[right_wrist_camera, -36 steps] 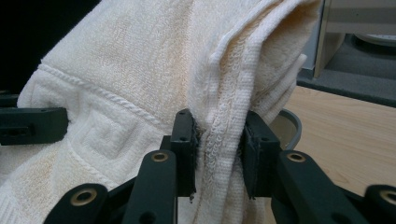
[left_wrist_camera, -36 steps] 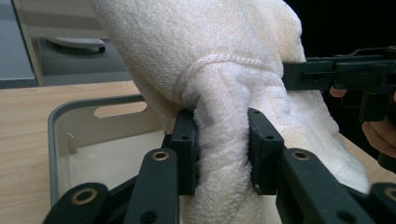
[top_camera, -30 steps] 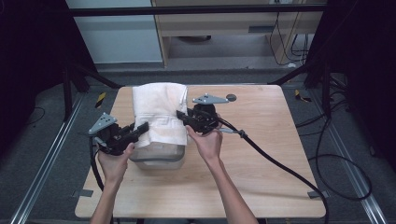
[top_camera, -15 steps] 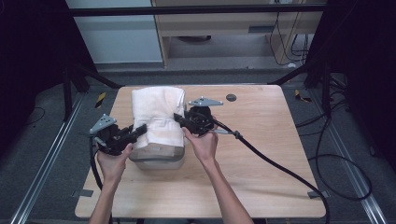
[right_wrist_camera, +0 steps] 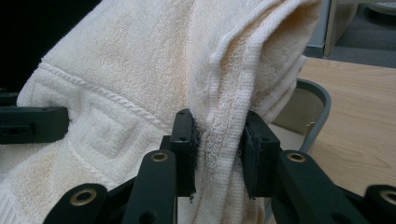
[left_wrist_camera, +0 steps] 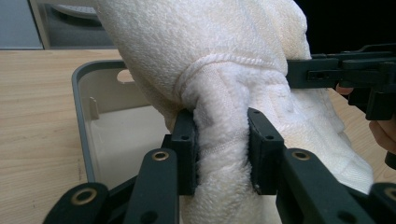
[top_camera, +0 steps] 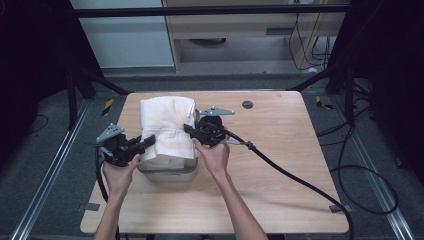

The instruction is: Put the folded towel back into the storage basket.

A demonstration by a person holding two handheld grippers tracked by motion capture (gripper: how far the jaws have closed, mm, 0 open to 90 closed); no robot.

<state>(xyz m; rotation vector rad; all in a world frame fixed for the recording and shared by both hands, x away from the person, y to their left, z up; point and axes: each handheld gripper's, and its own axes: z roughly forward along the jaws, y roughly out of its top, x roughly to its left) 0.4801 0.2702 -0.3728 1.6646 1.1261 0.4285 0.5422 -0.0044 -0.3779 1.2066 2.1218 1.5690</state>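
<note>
Tabletop towel [top_camera: 167, 125] bunched between both grippers' fingers [left_wrist_camera: 186, 140].

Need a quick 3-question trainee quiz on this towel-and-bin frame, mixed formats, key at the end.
1. True or false: the left gripper is shut on a fold of the cream terry towel.
2. What does the towel hang over? A) grey plastic bin B) wire basket C) wooden drawer
3. Fill in: in the high view, the right gripper pinches the towel's ____ edge.

Key: 1 true; 2 A; 3 right
</note>
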